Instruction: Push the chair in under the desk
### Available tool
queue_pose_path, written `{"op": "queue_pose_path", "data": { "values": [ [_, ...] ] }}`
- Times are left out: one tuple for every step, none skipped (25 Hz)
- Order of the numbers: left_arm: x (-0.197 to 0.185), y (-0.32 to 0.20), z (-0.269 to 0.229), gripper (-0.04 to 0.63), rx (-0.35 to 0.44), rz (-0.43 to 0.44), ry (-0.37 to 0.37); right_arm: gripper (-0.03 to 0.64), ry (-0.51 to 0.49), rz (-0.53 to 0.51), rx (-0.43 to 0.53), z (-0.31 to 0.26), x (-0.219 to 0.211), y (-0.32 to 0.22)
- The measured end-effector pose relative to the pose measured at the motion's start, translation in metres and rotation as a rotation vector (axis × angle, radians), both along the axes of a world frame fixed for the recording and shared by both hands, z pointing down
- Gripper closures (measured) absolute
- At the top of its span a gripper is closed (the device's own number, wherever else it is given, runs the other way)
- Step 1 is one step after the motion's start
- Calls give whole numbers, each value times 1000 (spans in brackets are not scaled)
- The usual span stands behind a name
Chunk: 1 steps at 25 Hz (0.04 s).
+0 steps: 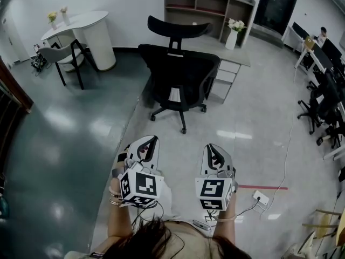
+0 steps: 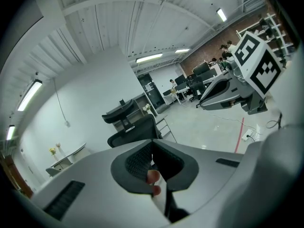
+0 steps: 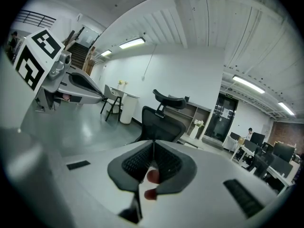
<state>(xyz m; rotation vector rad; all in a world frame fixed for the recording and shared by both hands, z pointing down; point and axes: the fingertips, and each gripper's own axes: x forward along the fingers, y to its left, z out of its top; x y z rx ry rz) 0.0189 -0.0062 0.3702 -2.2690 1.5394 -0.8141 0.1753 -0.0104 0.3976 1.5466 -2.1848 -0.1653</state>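
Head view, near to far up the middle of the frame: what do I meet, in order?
left gripper and right gripper side by side → black office chair → desk → open shelf unit at the wall

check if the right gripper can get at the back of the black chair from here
Likely yes, once the person walks forward: the right gripper is well short of the chair, but only bare floor lies between them, and the chair's back faces it.

Bright ceiling strips; fisheye-warped edges
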Motion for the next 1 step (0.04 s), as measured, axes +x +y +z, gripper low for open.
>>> {"op": "queue_pose_path", "data": {
  "values": [
    [1, 3, 2, 583, -1, -3, -1, 586, 2, 1, -3, 2, 2, 4]
  ]
}}
